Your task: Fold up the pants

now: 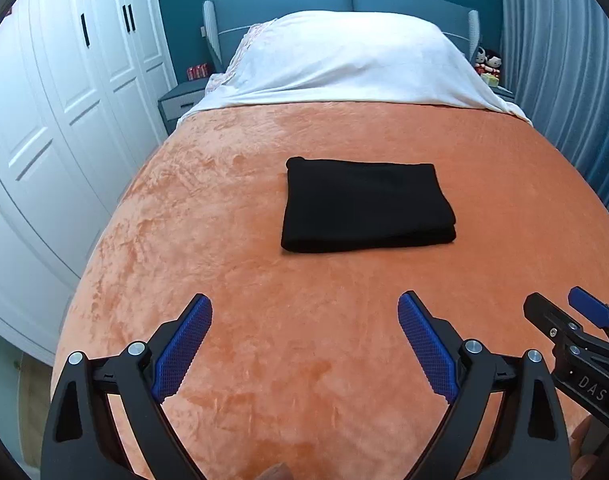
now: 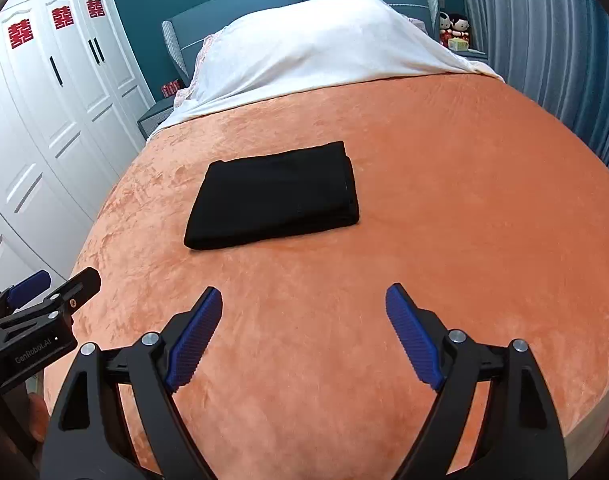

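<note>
The black pants point(image 1: 366, 205) lie folded into a flat rectangle on the orange bedspread point(image 1: 232, 272), in the middle of the bed. They also show in the right wrist view point(image 2: 274, 196). My left gripper point(image 1: 305, 304) is open and empty, held above the bedspread well short of the pants. My right gripper point(image 2: 304, 294) is open and empty too, beside the left one and also short of the pants. The right gripper shows at the right edge of the left wrist view point(image 1: 560, 312); the left gripper shows at the left edge of the right wrist view point(image 2: 60, 284).
A white sheet point(image 1: 344, 60) covers the pillows at the head of the bed. A white wardrobe point(image 1: 56, 120) stands to the left, grey-blue curtains point(image 1: 564, 60) to the right. Nightstands point(image 1: 180, 100) flank the blue headboard; dolls point(image 2: 454, 28) sit on the right one.
</note>
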Action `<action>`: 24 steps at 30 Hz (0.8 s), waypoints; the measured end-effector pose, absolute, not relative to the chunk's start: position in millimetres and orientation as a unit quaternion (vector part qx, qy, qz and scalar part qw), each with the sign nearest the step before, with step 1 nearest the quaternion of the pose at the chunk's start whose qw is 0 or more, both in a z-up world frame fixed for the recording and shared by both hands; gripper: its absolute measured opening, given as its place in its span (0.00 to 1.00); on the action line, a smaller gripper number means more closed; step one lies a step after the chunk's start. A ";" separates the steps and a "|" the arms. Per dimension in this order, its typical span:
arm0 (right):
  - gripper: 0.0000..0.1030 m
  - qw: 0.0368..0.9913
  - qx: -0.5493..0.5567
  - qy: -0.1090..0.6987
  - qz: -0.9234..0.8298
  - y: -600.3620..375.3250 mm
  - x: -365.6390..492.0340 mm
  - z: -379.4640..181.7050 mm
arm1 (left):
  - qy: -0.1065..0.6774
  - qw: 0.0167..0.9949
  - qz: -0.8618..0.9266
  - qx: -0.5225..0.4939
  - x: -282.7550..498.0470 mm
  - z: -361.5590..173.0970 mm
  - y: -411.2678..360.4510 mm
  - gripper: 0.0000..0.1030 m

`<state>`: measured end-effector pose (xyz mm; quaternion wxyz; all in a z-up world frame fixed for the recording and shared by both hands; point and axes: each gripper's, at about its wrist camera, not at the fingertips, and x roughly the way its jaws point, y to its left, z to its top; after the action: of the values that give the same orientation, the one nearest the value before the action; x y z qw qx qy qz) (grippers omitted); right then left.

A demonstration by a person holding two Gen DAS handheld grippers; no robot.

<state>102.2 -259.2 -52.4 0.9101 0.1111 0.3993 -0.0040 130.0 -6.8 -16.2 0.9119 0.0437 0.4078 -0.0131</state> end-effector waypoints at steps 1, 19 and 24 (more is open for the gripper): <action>0.80 0.911 0.111 0.397 -0.006 -258.8 96.5 -49.5 | 0.407 0.912 -0.016 0.045 125.5 -14.3 -6.9 0.90; 0.93 0.932 0.069 0.356 -0.018 -239.1 15.2 -15.2 | 0.401 0.914 -0.028 0.052 47.9 -3.3 -7.8 0.90; 0.95 0.935 0.059 0.350 -0.014 -233.1 0.6 -9.1 | 0.402 0.914 -0.028 0.050 35.3 -1.1 -5.1 0.90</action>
<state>0.6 -233.1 -9.1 0.9350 0.0587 0.3496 -0.0140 35.3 -5.1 -1.1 0.9139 0.0501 0.4020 -0.0278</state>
